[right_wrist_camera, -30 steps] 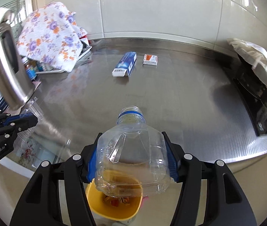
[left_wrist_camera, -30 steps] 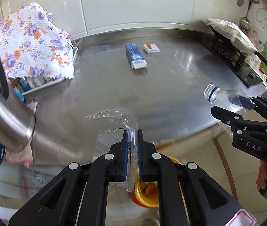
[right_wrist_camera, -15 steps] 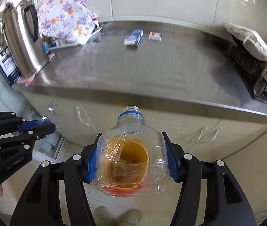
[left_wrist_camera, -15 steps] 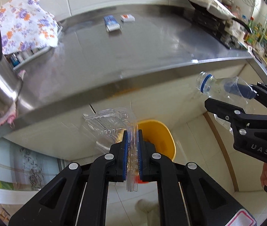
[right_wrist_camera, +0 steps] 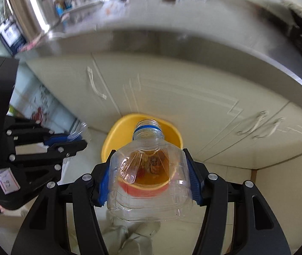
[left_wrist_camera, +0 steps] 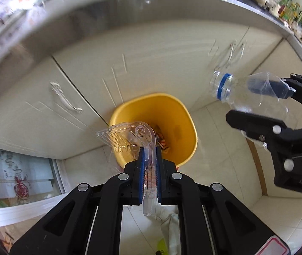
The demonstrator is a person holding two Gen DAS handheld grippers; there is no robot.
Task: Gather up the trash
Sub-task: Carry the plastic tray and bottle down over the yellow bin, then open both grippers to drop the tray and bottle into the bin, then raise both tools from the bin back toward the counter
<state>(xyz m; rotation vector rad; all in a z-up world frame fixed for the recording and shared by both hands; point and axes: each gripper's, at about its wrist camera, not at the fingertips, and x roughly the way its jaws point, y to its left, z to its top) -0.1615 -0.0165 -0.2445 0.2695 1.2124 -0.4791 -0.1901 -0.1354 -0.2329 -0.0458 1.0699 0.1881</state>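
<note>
Clear glossy plastic bottle (right_wrist_camera: 150, 176), transparent plastic packaging (left_wrist_camera: 129, 136), smooth yellow plastic bin (left_wrist_camera: 180, 114), shiny steel countertop (right_wrist_camera: 172, 27)

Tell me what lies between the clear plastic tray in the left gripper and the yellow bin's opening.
Nothing: in the left wrist view the clear plastic tray, clamped in the left gripper, hangs directly over the yellow plastic bin, only air between.

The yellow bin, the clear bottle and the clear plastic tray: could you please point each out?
yellow bin (left_wrist_camera: 183, 114): left wrist view, inner wall.
clear bottle (right_wrist_camera: 151, 182): right wrist view, body.
clear plastic tray (left_wrist_camera: 127, 136): left wrist view, ribbed part.
</note>
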